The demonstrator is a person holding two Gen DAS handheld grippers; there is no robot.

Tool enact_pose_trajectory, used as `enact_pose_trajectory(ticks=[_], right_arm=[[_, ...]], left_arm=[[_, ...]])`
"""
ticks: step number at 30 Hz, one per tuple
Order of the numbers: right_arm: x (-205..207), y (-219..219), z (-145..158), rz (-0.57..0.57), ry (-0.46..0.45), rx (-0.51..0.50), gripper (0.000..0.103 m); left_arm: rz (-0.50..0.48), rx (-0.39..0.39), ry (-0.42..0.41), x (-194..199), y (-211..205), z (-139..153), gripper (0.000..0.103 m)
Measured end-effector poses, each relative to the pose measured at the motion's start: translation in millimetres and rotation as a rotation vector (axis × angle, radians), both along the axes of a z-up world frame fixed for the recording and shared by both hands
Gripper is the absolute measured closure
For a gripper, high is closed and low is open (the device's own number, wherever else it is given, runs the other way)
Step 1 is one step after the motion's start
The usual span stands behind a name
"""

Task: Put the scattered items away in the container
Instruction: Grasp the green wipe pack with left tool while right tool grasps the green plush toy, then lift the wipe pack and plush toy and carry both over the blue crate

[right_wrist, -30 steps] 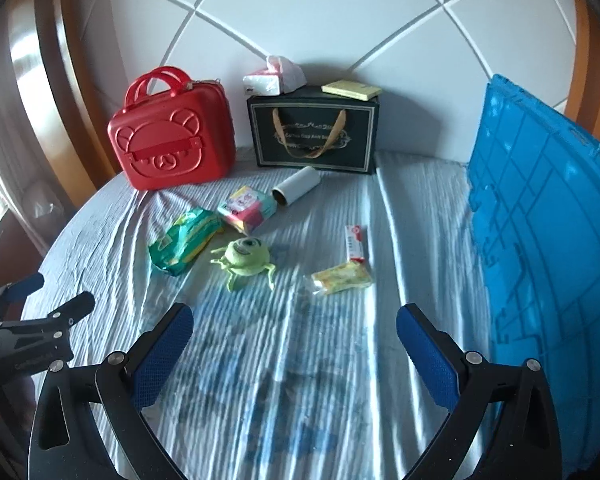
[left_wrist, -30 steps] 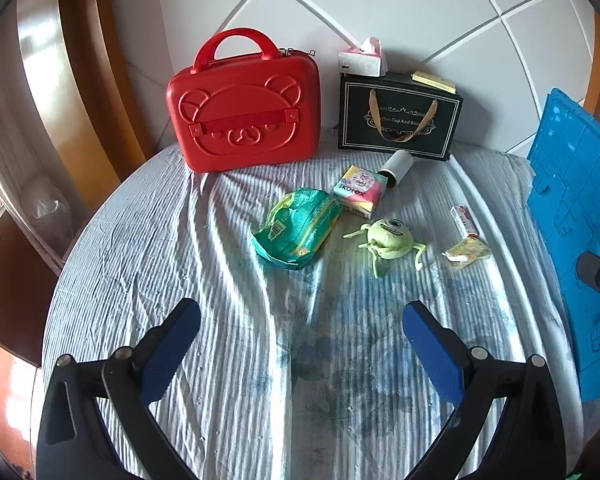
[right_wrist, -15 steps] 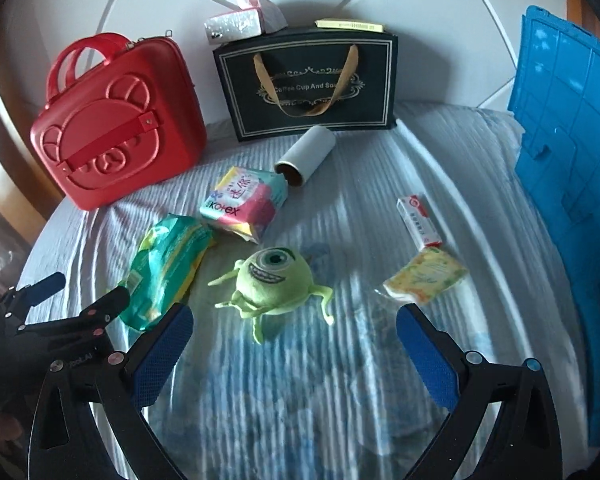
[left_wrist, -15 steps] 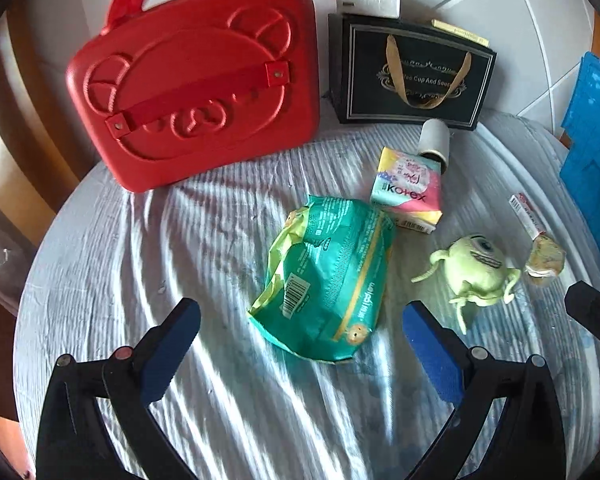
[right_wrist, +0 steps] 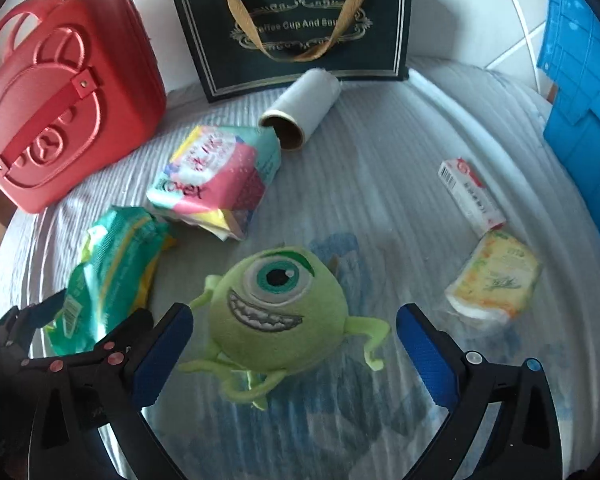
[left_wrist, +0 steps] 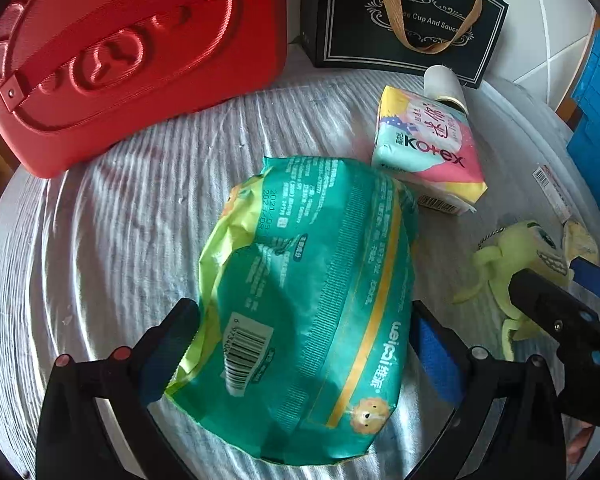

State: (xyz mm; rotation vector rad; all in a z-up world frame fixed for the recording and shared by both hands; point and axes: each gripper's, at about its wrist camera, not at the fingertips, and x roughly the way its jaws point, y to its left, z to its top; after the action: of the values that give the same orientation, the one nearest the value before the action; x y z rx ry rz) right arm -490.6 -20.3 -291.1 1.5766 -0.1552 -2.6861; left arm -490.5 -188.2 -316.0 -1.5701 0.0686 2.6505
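The left gripper [left_wrist: 300, 344] is spread wide around a crinkled green plastic wet-wipe pack [left_wrist: 308, 304], its blue-padded fingers [left_wrist: 436, 356] flanking the pack's near end without squeezing it; the pack lies flat near the middle of the round table draped in a ribbed pale-grey cloth [left_wrist: 112, 240]. The right gripper [right_wrist: 294, 344] likewise stands open, one finger on each side of a round green one-eyed plush monster [right_wrist: 276, 316] that lies on the cloth just right of the wipe pack. Behind these, a pink and mint Kotex pad packet [right_wrist: 216, 184] rests against the wipe pack's far corner, and a white cardboard-cored roll [right_wrist: 304, 108] lies on its side touching the packet. Towards the right edge of the table lie a small red and white carton [right_wrist: 472, 196] and, touching its near end, a yellow tissue packet [right_wrist: 494, 280]. Along the far edge stand a glossy red hard-shell case with a bear face [left_wrist: 120, 52] and a black gift bag with gold ribbon handles [right_wrist: 296, 20]. A blue plastic crate [right_wrist: 584, 92] rises past the right edge.
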Motion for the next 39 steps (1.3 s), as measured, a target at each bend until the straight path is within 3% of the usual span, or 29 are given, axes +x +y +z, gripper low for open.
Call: enact_pose_trajectory(ticks=[2, 5, 14, 22, 23, 26, 32, 39], right_arm=[[-1, 1, -12, 0.001, -0.025, -0.004, 0.000], [2, 10, -20, -0.022, -0.013, -0.079, 0.000], [5, 9, -20, -0.025, 0.061, -0.048, 0.000], [13, 2, -16, -0.006, 0.065, -0.051, 0.002], [14, 0, -15, 0.001, 0.068, -0.049, 0.008], [12, -4, -15, 0.004, 0.053, -0.040, 0.046], [24, -6, -2, 0.022, 0.065, -0.026, 0.046], [55, -5, 42, 0.048, 0.141, -0.033, 0.046]], left_arm=[[-0.014, -0.046, 0.028, 1, 4, -4, 0.000], [0.002, 0.002, 0.033, 3, -4, -7, 0.000], [0.020, 0.024, 0.088, 11, -7, -10, 0.000], [0.013, 0.030, 0.092, 16, -8, -10, 0.000], [0.011, 0.029, 0.092, 17, -8, -10, 0.001], [-0.001, 0.020, 0.093, 22, -6, -7, 0.013], [0.059, -0.020, 0.126, 35, -10, 8, 0.018], [0.057, -0.014, 0.164, 62, -4, 47, 0.018]])
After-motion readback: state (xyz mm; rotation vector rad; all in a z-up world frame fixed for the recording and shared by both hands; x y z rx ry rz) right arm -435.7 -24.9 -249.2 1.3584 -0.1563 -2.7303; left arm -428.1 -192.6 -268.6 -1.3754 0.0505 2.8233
